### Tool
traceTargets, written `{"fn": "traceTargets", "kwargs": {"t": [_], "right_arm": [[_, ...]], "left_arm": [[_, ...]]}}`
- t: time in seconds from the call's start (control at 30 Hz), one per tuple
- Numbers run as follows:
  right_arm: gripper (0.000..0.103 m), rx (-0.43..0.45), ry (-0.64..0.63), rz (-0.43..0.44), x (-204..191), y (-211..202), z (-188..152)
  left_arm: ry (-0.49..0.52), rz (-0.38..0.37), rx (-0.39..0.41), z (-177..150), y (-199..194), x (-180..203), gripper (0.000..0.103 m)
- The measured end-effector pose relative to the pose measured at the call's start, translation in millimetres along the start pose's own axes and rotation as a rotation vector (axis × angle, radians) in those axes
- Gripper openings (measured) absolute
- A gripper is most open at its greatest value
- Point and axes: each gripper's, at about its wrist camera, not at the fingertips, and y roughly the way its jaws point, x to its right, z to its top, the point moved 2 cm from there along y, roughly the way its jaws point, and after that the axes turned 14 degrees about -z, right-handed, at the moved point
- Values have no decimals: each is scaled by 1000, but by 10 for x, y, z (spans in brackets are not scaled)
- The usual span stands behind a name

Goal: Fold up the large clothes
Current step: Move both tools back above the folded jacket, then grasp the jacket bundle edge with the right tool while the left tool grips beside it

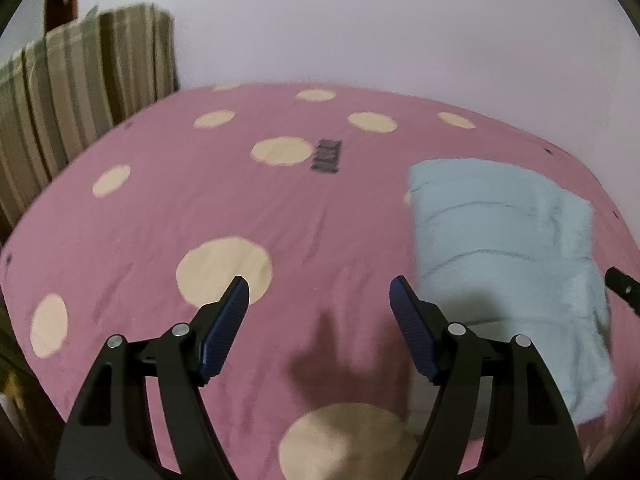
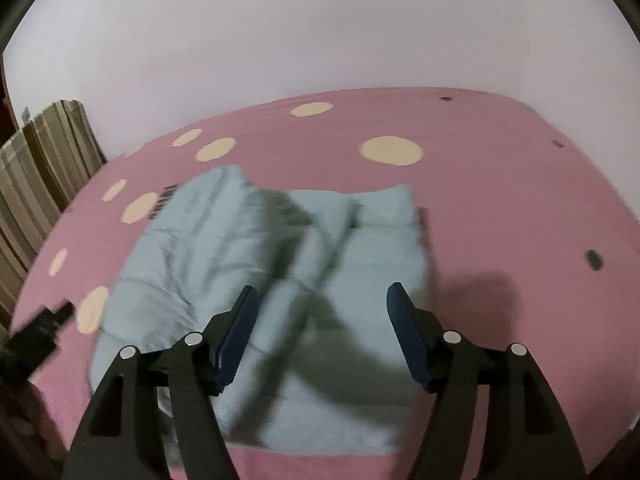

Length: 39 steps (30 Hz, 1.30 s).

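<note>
Pale blue and quilted, the folded garment (image 2: 280, 288) lies in a soft, creased rectangle on the bed, crossed by gripper shadows. Over bare sheet to its left, the left gripper (image 1: 318, 304) hangs with fingers spread, nothing between them. Above the garment, the right gripper (image 2: 320, 312) is likewise parted and empty. Pink sheet (image 1: 160, 208) with cream dots covers the bed; striped fabric (image 1: 80, 92) stands at far left against a plain pale wall (image 2: 320, 32).
</note>
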Motion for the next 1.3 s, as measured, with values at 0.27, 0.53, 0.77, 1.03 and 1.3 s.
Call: {"fn": "traceTargets", "kwargs": {"t": [0.27,0.53,0.77,1.03,1.3], "right_arm": [[71,-90,5,8,-320,347,47],[21,-198,24,123,-380,508,-76],[9,-119,31,125,-179,241,66],[9,-134,59,8,330,405,9],[10,-190,50,1,456,834,-166]], "left_arm": [[-11,-33,-43,-29,267,-119,73],[-4,-96,-75,-147,377,-32,73],[32,-167,-45,15,275,178,73],[177,-200,-84,-2,496,807,73],[246,-162,-146,-129,783,1048,74]]}}
